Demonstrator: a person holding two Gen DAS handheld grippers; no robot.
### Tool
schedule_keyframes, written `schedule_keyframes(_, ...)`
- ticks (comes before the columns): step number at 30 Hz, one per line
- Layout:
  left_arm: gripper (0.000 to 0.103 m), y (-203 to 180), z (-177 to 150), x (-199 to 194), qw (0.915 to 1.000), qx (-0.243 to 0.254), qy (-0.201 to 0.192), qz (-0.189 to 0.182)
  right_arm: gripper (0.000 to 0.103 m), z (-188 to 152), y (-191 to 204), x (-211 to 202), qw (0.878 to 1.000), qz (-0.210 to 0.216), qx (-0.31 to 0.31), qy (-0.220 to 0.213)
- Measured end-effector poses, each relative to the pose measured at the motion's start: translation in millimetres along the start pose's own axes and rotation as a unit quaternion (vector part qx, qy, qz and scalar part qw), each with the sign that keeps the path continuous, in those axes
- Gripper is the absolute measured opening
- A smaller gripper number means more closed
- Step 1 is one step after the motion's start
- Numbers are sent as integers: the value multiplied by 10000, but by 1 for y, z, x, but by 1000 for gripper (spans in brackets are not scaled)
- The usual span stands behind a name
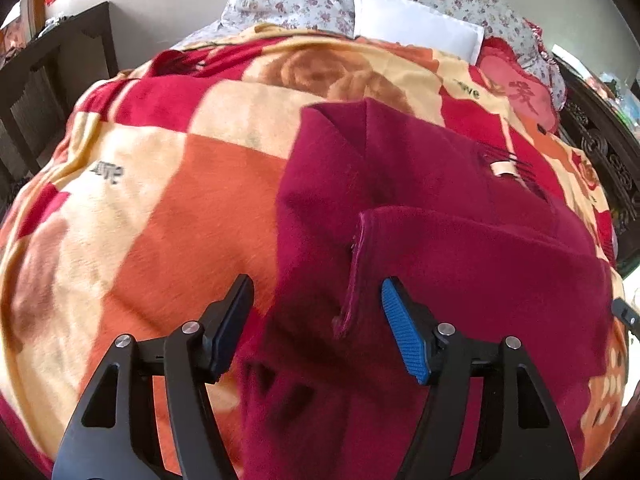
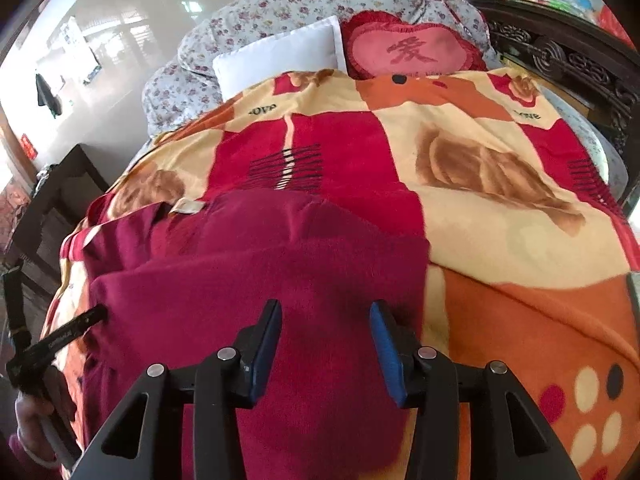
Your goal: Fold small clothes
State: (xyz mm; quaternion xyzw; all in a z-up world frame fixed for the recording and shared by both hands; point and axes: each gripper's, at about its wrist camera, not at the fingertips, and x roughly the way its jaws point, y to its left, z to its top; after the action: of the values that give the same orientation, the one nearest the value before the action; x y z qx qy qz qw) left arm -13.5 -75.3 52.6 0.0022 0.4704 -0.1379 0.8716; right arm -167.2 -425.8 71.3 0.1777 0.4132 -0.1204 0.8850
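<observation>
A small maroon knit garment (image 1: pixel 440 184) lies partly folded on a patterned blanket (image 1: pixel 160 208). Its white neck label (image 1: pixel 503 168) faces up, and a folded flap with a hemmed edge (image 1: pixel 356 268) lies over the near part. My left gripper (image 1: pixel 316 316) is open and empty just above that hem. In the right wrist view the same garment (image 2: pixel 256 264) fills the lower left. My right gripper (image 2: pixel 325 332) is open and empty over the garment's right part. The left gripper's finger (image 2: pixel 76 326) shows at the garment's left edge.
The blanket (image 2: pixel 500 216) covers a bed. A white pillow (image 2: pixel 280 60), a red heart cushion (image 2: pixel 412 50) and a floral quilt (image 2: pixel 256 12) lie at the far end. A dark carved headboard (image 2: pixel 568 60) stands at the right, a dark table (image 1: pixel 52 80) at the left.
</observation>
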Motion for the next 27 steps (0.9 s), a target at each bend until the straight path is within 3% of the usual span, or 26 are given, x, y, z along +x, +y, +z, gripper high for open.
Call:
schedule_keyframes(7,67,30,-30,-45,9992,-319,-91,-233,45,-45,-15,6,9985,-296,-22,461)
schedule_keyframes(11,67,41,-54,-69,9993,-302,-44,-236,45,-49,-26,10,9986,-50,208,489)
schedule_keyframes(17,67,47,-92,-102,9994,-81,25,-338,46,-60,-13,-45,9989,389,94,247)
schedule_keyframes(20,67,54,-112,-111,9986,-140,186,-482,47,-78,-10,-74,9974,657,65,296)
schedule_keyframes(27,67,68,-158,-133,9963,-58,476,-708,53,-139,-16,-128,9955,832,31,455)
